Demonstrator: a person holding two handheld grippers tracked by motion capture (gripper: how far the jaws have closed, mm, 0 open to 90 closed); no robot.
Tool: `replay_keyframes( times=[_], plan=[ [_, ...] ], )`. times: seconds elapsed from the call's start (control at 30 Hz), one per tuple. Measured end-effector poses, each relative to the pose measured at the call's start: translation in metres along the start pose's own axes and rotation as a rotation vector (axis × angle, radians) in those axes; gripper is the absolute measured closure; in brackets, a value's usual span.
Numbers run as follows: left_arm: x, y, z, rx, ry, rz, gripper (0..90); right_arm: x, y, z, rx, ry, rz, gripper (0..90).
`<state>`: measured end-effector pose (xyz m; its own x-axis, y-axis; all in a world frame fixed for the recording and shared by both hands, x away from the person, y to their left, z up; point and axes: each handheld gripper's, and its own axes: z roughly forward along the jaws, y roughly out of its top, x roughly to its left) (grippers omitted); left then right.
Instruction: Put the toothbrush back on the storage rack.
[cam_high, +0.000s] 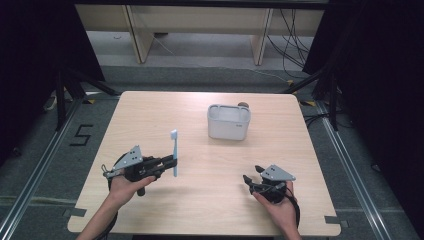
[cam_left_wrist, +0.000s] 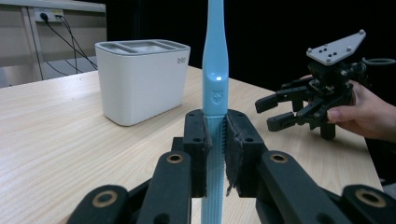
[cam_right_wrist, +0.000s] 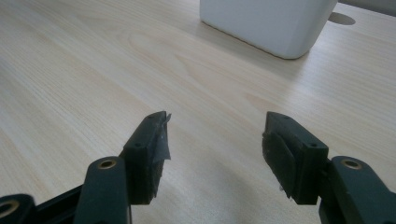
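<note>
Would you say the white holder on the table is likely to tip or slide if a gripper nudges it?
The white holder looks squat and broad-based, so it probably slides rather than tips. Its smooth walls on the smooth wooden table suggest little grip. It appears to be hollow plastic, so likely light.

A lab-style recording bay is indicated. The pale wooden table is enclosed by black curtains on both sides, well beyond the left gripper and the right gripper. Black stand legs are planted on the grey floor, where a "5" is taped. Loose cables are seen under a plain bench, far ahead of both grippers.
</note>
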<state>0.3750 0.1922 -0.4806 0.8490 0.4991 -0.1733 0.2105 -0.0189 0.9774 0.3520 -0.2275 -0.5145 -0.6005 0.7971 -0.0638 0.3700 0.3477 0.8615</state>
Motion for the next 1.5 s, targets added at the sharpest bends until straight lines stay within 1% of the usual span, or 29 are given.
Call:
replay_keyframes(
  times=[0.03, 0.1, 0.17, 0.3, 0.37, 0.4, 0.43, 0.57, 0.63, 0.67, 0.7, 0.73, 0.8, 0.87, 0.9, 0.93, 0.97, 1.0, 1.03, 1.07, 1.1, 1.13, 1.17, 1.23, 1.27, 1.33, 1.37, 1.4, 1.5],
  plan=[
    [0.0, -0.003, 0.001, -0.024, -0.006, -0.003, 78.9, 0.0, 0.0, 0.0, 0.0, -0.001, 0.001, 41.5],
    [-0.002, -0.004, 0.0, -0.006, 0.013, -0.001, 78.9, 0.0, 0.0, 0.0, -0.002, -0.002, -0.001, 41.5],
    [-0.004, -0.007, 0.001, -0.014, 0.014, 0.003, 78.8, 0.0, 0.0, 0.0, -0.007, -0.006, 0.0, 41.5],
    [-0.005, -0.01, 0.002, -0.027, 0.032, -0.004, 78.9, 0.001, 0.0, 0.0, -0.006, -0.006, 0.004, 41.7],
    [-0.005, -0.011, 0.002, -0.032, 0.035, -0.005, 78.8, 0.0, 0.0, 0.0, -0.015, -0.003, -0.006, 42.1],
    [-0.006, -0.011, 0.003, -0.035, 0.039, -0.006, 78.9, 0.0, 0.0, -0.001, -0.015, -0.003, 0.005, 42.2],
    [-0.007, -0.011, 0.003, -0.039, 0.04, -0.007, 78.8, 0.0, -0.001, -0.001, -0.028, -0.006, -0.002, 42.3],
    [-0.008, -0.011, 0.004, -0.045, 0.045, -0.003, 78.8, 0.0, -0.002, -0.004, -0.054, -0.006, 0.026, 42.3],
    [-0.009, -0.01, 0.005, -0.045, 0.049, -0.004, 78.9, 0.001, -0.001, -0.002, -0.068, 0.005, 0.025, 42.1],
    [-0.009, -0.01, 0.005, -0.049, 0.048, -0.002, 78.8, 0.004, -0.001, -0.004, -0.042, 0.02, 0.057, 42.0],
    [-0.009, -0.009, 0.005, -0.048, 0.051, 0.003, 78.9, 0.004, 0.001, -0.003, -0.064, 0.015, 0.033, 41.9],
    [-0.01, -0.009, 0.005, -0.049, 0.054, 0.003, 78.9, 0.005, 0.003, -0.003, -0.079, 0.013, 0.019, 41.9],
    [-0.01, -0.008, 0.005, -0.051, 0.058, 0.0, 78.9, 0.009, 0.008, -0.007, -0.089, 0.026, 0.041, 42.0],
    [-0.01, -0.007, 0.006, -0.05, 0.059, 0.006, 78.9, 0.011, 0.011, -0.01, -0.092, 0.026, 0.044, 42.2],
    [-0.011, -0.007, 0.006, -0.052, 0.061, 0.005, 78.8, 0.011, 0.013, -0.01, -0.108, 0.04, 0.039, 42.7],
    [-0.011, -0.007, 0.007, -0.053, 0.062, 0.005, 78.8, 0.014, 0.016, -0.013, -0.119, 0.035, 0.063, 44.0],
    [-0.012, -0.006, 0.007, -0.055, 0.064, 0.003, 78.9, 0.015, 0.018, -0.014, -0.121, 0.047, 0.065, 44.7],
    [-0.012, -0.006, 0.008, -0.057, 0.064, 0.002, 78.8, 0.014, 0.021, -0.014, -0.142, 0.048, 0.042, 45.0],
    [-0.013, -0.006, 0.009, -0.055, 0.063, 0.004, 78.8, 0.015, 0.024, -0.016, -0.144, 0.055, 0.035, 45.3],
    [-0.013, -0.005, 0.01, -0.057, 0.062, 0.005, 78.8, 0.018, 0.026, -0.016, -0.15, 0.065, 0.06, 45.4],
    [-0.014, -0.005, 0.012, -0.06, 0.061, 0.005, 78.8, 0.02, 0.028, -0.016, -0.159, 0.075, 0.063, 45.8],
    [-0.015, -0.004, 0.013, -0.06, 0.059, 0.004, 78.9, 0.024, 0.03, -0.018, -0.154, 0.086, 0.081, 46.3],
    [-0.015, -0.004, 0.014, -0.057, 0.058, 0.008, 78.8, 0.023, 0.032, -0.017, -0.167, 0.084, 0.05, 46.5],
    [-0.017, -0.003, 0.016, -0.057, 0.056, 0.005, 78.9, 0.027, 0.035, -0.016, -0.183, 0.106, 0.058, 47.6],
    [-0.018, -0.003, 0.018, -0.059, 0.053, 0.008, 78.9, 0.028, 0.037, -0.015, -0.19, 0.114, 0.053, 48.0],
    [-0.019, -0.002, 0.02, -0.057, 0.051, 0.012, 78.8, 0.032, 0.041, -0.016, -0.194, 0.118, 0.06, 49.0],
    [-0.02, -0.002, 0.021, -0.057, 0.05, 0.013, 78.9, 0.032, 0.043, -0.015, -0.211, 0.121, 0.049, 49.3],
    [-0.021, -0.001, 0.022, -0.056, 0.048, 0.012, 78.8, 0.034, 0.045, -0.015, -0.214, 0.129, 0.058, 49.6],
    [-0.022, -0.001, 0.025, -0.053, 0.046, 0.017, 78.9, 0.037, 0.052, -0.013, -0.245, 0.145, 0.047, 49.9]
  ],
)
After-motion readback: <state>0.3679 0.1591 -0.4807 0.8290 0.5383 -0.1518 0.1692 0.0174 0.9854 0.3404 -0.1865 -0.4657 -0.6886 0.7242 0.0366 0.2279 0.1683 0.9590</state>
